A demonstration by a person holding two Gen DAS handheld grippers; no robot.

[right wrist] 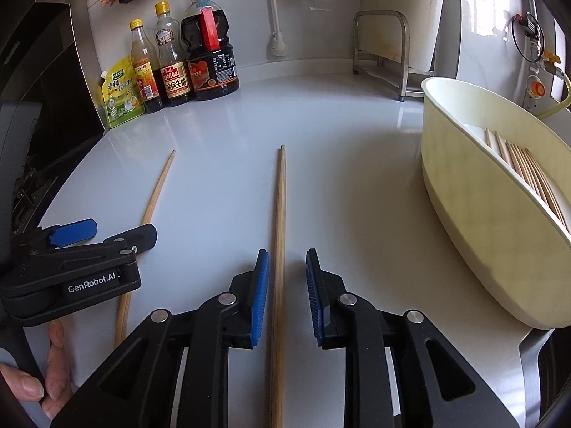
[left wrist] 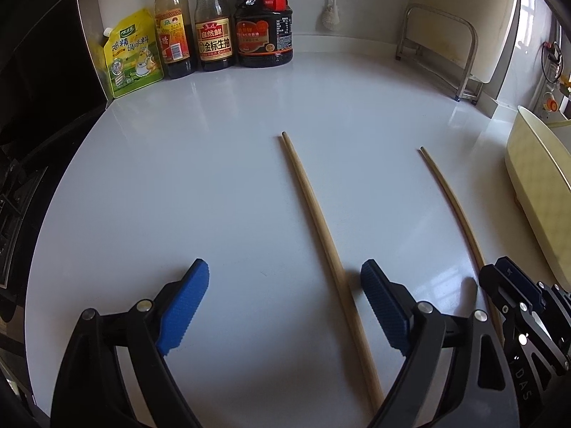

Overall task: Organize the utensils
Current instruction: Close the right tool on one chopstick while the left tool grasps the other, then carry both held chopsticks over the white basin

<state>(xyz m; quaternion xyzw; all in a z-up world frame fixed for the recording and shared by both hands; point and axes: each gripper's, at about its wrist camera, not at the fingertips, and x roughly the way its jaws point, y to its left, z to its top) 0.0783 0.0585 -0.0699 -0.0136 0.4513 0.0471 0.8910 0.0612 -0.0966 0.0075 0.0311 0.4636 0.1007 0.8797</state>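
Observation:
Two wooden chopsticks lie on the white counter [left wrist: 214, 178]. One chopstick [left wrist: 317, 214] runs lengthwise between the wide-apart blue pads of my left gripper [left wrist: 285, 267], close to its right finger and touching neither pad. This same chopstick [right wrist: 157, 196] passes under the left gripper [right wrist: 110, 235] in the right wrist view. The other chopstick [right wrist: 282, 214] lies between the jaws of my right gripper [right wrist: 287, 253], with a slim gap on each side. It also shows in the left wrist view, where this chopstick [left wrist: 449, 196] leads to the right gripper [left wrist: 499, 271].
A cream oval basket [right wrist: 464, 125] at the right holds several chopsticks [right wrist: 528, 171]. Sauce bottles [left wrist: 214, 25] and a yellow pouch [left wrist: 134, 53] line the back wall. A metal rack [left wrist: 442, 35] stands in the far corner. A person's fingers [right wrist: 53, 374] hold the left gripper.

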